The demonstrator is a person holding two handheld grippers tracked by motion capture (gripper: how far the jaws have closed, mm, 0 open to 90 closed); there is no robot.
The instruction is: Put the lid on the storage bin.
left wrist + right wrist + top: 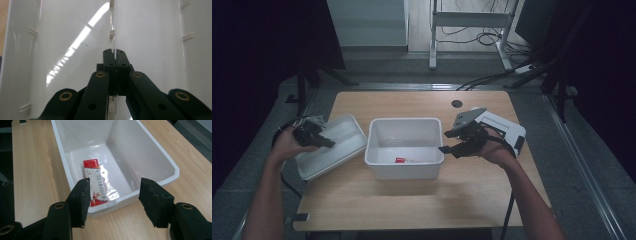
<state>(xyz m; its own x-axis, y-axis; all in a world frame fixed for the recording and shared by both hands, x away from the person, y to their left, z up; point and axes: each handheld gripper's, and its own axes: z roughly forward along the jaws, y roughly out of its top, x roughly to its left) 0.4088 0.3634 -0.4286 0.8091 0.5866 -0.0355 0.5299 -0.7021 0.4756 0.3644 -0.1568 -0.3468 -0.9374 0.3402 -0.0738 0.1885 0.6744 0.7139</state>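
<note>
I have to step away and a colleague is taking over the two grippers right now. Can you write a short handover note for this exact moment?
Left gripper: shut on a thin rib of the white lid, which sits tilted left of the bin.
Right gripper: open, nothing between the jaws, held at the right rim of the white bin.
Things: a red and white box lies flat on the bin's floor.
Done: box is in the bin, lid is gripped.
Left, most likely: bring the lid over the bin and seat it; the right gripper could steady the bin.
</note>
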